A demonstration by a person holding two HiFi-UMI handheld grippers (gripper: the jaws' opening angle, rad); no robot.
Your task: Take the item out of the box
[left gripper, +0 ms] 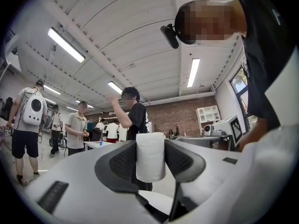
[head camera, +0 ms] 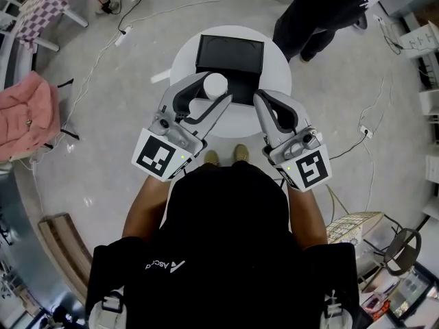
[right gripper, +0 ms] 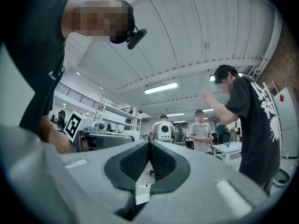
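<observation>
A black open box (head camera: 230, 53) lies at the far side of a small round white table (head camera: 278, 74). My left gripper (head camera: 215, 91) is shut on a white cylinder (head camera: 215, 83), held up over the table's near half, in front of the box. In the left gripper view the white cylinder (left gripper: 150, 156) stands upright, pressed between the two dark pads of the left gripper (left gripper: 150, 160). My right gripper (head camera: 263, 101) hovers to the right of it above the table's near edge. Its jaws meet with nothing between them in the right gripper view (right gripper: 150, 160). Both grippers tilt upward.
A person in black (head camera: 315, 16) stands just beyond the table at the right. A pink cloth (head camera: 27, 108) lies on a chair at the left. Cables (head camera: 103, 53) trail over the floor. A wooden bench (head camera: 62, 249) sits at the lower left. Several people (left gripper: 77, 129) stand in the room.
</observation>
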